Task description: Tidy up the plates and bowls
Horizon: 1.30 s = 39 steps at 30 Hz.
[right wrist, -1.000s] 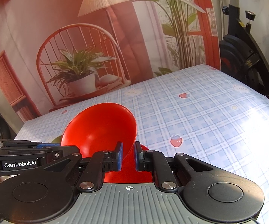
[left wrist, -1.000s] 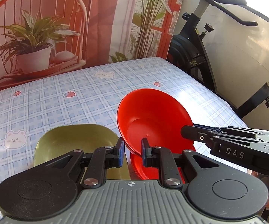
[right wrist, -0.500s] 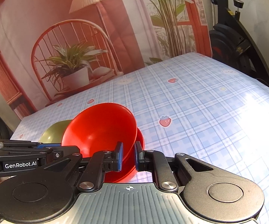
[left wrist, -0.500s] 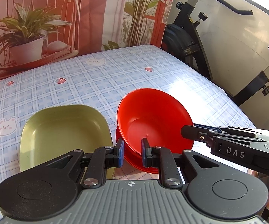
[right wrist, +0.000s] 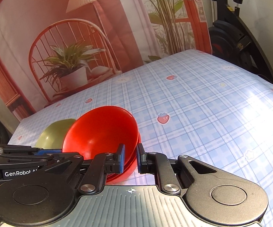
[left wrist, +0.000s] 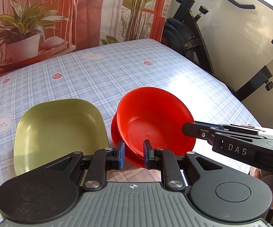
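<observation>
The red bowl (left wrist: 155,121) sits tilted at centre frame in the left wrist view, resting in a red plate (left wrist: 121,143) on the checked desk (left wrist: 98,75), just right of the green plate (left wrist: 58,130). The right tool (right wrist: 130,156) pinches the bowl's near rim; the left tool (left wrist: 134,156) is narrow, apparently holding nothing. The bowl looks like light, stiff, glossy plastic, likely slippery: the thin rim is the place to grip

Left gripper (left wrist: 132,154) angled downward, jaws drawn close with a narrow gap. Right gripper (right wrist: 130,158) likewise pitched down, jaws nearly together, clamped on a rim. The right one reaches in from the left one's right side.
</observation>
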Each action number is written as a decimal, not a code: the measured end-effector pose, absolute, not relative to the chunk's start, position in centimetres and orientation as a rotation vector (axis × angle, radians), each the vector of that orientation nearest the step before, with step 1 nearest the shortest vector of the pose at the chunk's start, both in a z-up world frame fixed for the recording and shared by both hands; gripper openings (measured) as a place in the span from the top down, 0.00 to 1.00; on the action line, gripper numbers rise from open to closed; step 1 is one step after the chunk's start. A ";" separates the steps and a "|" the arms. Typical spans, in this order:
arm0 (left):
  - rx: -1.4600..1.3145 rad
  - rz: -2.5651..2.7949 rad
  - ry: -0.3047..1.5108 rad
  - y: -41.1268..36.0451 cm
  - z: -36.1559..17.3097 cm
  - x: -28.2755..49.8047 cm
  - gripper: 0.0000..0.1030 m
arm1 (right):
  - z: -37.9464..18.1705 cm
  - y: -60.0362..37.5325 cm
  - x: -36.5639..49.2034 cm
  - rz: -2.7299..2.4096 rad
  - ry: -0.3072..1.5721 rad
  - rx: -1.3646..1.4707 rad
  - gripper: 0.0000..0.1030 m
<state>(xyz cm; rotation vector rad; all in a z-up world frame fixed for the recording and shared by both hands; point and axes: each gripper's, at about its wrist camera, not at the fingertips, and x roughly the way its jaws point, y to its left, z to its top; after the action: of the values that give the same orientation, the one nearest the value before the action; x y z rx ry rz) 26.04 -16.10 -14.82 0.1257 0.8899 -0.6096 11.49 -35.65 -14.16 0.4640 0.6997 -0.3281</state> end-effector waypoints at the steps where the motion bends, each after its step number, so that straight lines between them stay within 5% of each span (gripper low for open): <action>1: 0.126 -0.610 0.891 -16.1 -14.9 26.1 0.80 | -14.2 -35.6 11.4 -0.328 0.702 0.465 0.87; 39: -0.054 -0.566 0.974 -14.2 -15.9 25.8 0.75 | -15.2 -36.2 12.4 -0.361 0.707 0.478 0.85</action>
<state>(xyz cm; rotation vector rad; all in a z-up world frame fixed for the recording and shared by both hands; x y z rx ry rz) 25.79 -14.18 -15.94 -0.0536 0.9745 -0.5662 12.35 -36.18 -15.25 0.4776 0.7073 -0.3609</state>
